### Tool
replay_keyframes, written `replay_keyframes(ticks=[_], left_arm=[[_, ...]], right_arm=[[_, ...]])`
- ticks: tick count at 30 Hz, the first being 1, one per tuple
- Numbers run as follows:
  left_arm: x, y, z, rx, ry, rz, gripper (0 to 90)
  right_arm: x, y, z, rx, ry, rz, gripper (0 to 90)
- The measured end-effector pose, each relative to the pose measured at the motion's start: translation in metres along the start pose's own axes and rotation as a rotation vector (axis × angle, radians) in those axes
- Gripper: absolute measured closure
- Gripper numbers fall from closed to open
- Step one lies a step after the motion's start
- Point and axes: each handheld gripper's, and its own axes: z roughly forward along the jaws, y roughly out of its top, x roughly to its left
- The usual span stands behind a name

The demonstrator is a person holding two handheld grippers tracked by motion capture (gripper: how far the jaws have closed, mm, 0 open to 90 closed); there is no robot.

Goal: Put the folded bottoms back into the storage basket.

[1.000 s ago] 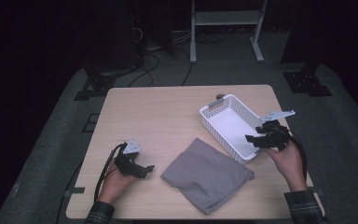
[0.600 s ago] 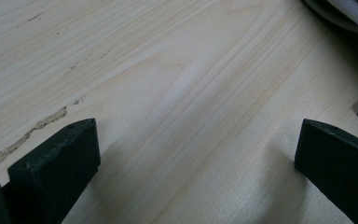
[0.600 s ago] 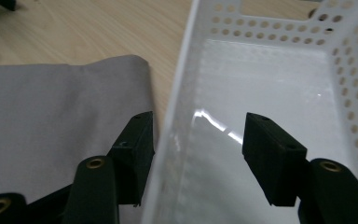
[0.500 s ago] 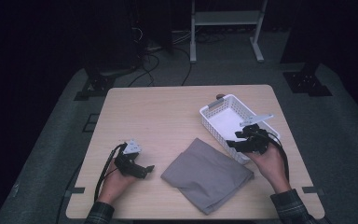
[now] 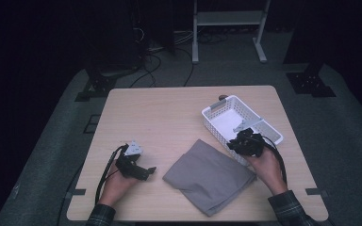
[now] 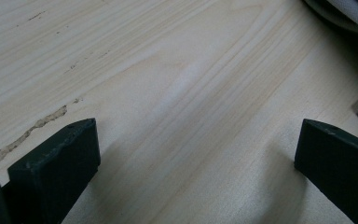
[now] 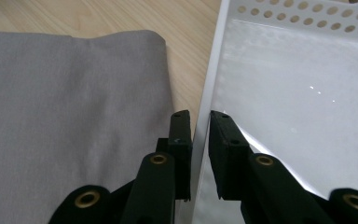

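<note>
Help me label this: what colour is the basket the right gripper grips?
White basket; clearest in the right gripper view.

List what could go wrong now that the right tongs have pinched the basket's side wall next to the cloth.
1. The right tongs, whose jaws have just been closing, pinch only the thin wall of the white basket; pulling could tilt it or let it slip free.
2. The grey cloth lies close beside that wall, so dragging the basket might catch and rumple it.
3. The left tongs rest open over bare table, steadying nothing.
</note>
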Motion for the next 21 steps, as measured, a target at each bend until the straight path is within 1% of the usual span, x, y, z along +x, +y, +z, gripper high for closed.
replay_keyframes(ticks=[3, 4, 5, 7, 8, 9, 11, 19, 20, 21], left_arm=[[0.0, 0.0, 0.0, 0.001, 0.0, 0.0, 0.0], [0.0, 0.0, 0.0, 0.0, 0.0, 0.0, 0.0], [0.0, 0.0, 0.0, -0.001, 0.0, 0.0, 0.0], [0.0, 0.0, 0.0, -0.001, 0.0, -0.001, 0.0], [0.0, 0.0, 0.0, 0.001, 0.0, 0.0, 0.0], [0.0, 0.0, 0.0, 0.0, 0.0, 0.0, 0.0], [0.0, 0.0, 0.0, 0.001, 0.0, 0.0, 0.0], [0.0, 0.0, 0.0, 0.0, 0.0, 0.0, 0.0], [0.0, 0.0, 0.0, -0.001, 0.0, 0.0, 0.0], [0.0, 0.0, 0.0, -0.001, 0.0, -0.001, 0.0]], right_arm=[[-0.001, -0.002, -0.002, 0.007, -0.011, 0.0, 80.8], [-0.002, -0.005, -0.005, 0.012, -0.023, 0.001, 83.5], [-0.003, -0.007, -0.008, 0.015, -0.032, 0.0, 84.1], [-0.004, -0.01, -0.01, 0.013, -0.029, 0.001, 84.0], [-0.006, -0.013, -0.012, 0.009, -0.016, 0.003, 84.0], [-0.005, -0.017, -0.016, 0.011, -0.029, 0.004, 84.2], [-0.004, -0.021, -0.02, 0.021, -0.04, -0.001, 84.2], [-0.006, -0.04, -0.036, 0.016, -0.041, 0.018, 83.8], [-0.006, -0.042, -0.037, 0.015, -0.042, 0.022, 83.0], [-0.006, -0.042, -0.038, 0.008, -0.041, 0.021, 79.8]])
